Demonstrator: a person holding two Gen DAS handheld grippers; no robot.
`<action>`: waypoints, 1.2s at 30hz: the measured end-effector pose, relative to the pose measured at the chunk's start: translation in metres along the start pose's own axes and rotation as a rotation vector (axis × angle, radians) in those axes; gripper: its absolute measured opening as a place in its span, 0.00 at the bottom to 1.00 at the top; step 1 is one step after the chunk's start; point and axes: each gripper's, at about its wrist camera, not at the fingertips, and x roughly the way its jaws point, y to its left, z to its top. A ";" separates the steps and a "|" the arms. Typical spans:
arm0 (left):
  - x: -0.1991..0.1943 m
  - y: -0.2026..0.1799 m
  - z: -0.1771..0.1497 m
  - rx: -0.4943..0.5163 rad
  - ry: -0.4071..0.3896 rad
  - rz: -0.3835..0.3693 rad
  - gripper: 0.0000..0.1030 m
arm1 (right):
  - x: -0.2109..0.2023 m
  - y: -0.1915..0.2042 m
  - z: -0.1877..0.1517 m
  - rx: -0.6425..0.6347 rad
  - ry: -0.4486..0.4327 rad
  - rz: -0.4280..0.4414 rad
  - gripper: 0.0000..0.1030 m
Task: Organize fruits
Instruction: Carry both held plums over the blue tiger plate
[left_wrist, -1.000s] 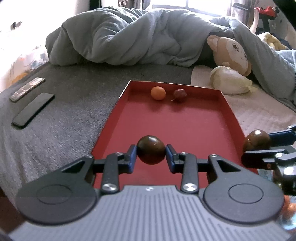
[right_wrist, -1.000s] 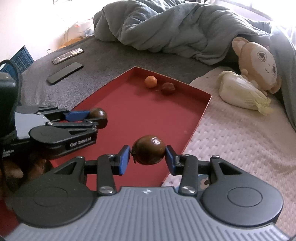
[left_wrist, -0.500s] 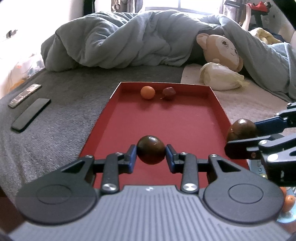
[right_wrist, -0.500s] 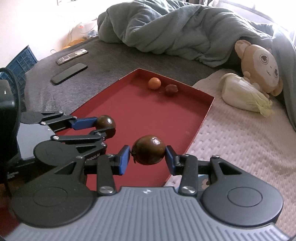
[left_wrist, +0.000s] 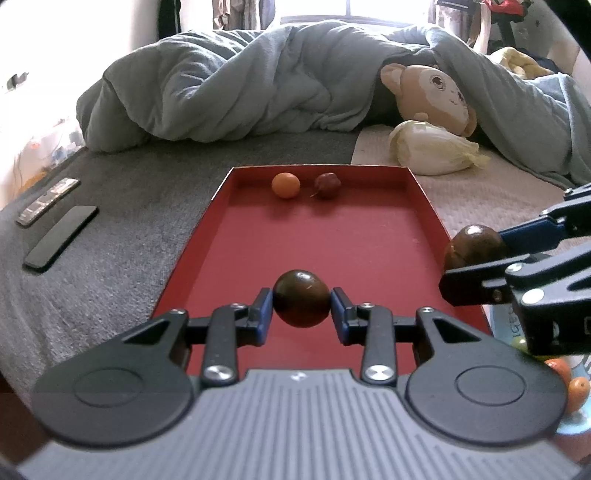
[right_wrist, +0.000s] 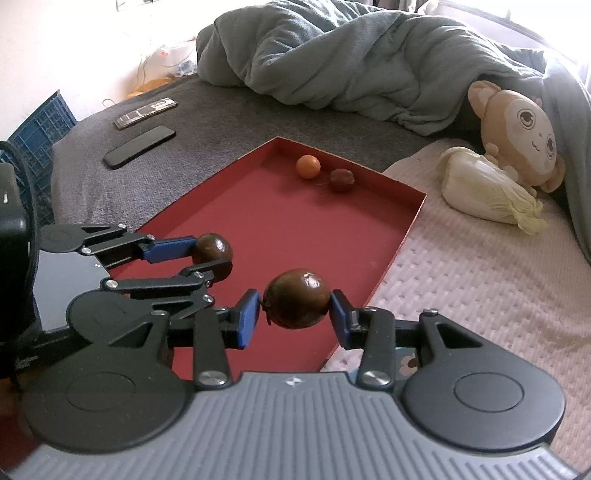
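A red tray (left_wrist: 369, 236) (right_wrist: 280, 229) lies on the bed. An orange fruit (left_wrist: 285, 185) (right_wrist: 308, 166) and a dark red fruit (left_wrist: 327, 185) (right_wrist: 342, 180) sit at its far end. My left gripper (left_wrist: 301, 314) (right_wrist: 218, 260) is shut on a dark brown round fruit (left_wrist: 301, 303) (right_wrist: 212, 249) above the tray's near part. My right gripper (right_wrist: 296, 308) (left_wrist: 476, 258) is shut on another dark brown round fruit (right_wrist: 297, 298) (left_wrist: 474, 247) over the tray's right rim.
A rumpled grey duvet (left_wrist: 258, 92), a monkey plush (left_wrist: 436, 96) and a pale cabbage (left_wrist: 432, 153) lie behind the tray. A phone (left_wrist: 61, 238) and a remote (left_wrist: 48, 201) lie on the left. Small fruits (left_wrist: 574, 391) sit on a plate at the lower right. A blue crate (right_wrist: 37, 129) stands left.
Both grippers moved forward over the tray, each still holding its brown fruit. The right gripper has come closer to the left one.
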 end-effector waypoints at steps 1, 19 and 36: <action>-0.001 -0.001 0.000 0.002 0.000 -0.001 0.36 | 0.000 0.000 0.000 0.000 -0.001 0.002 0.46; -0.009 -0.015 -0.002 0.013 -0.003 -0.029 0.36 | -0.011 -0.005 -0.004 0.002 -0.010 0.000 0.46; -0.009 -0.031 -0.004 0.032 -0.002 -0.051 0.36 | -0.030 -0.022 -0.017 0.021 -0.020 -0.018 0.46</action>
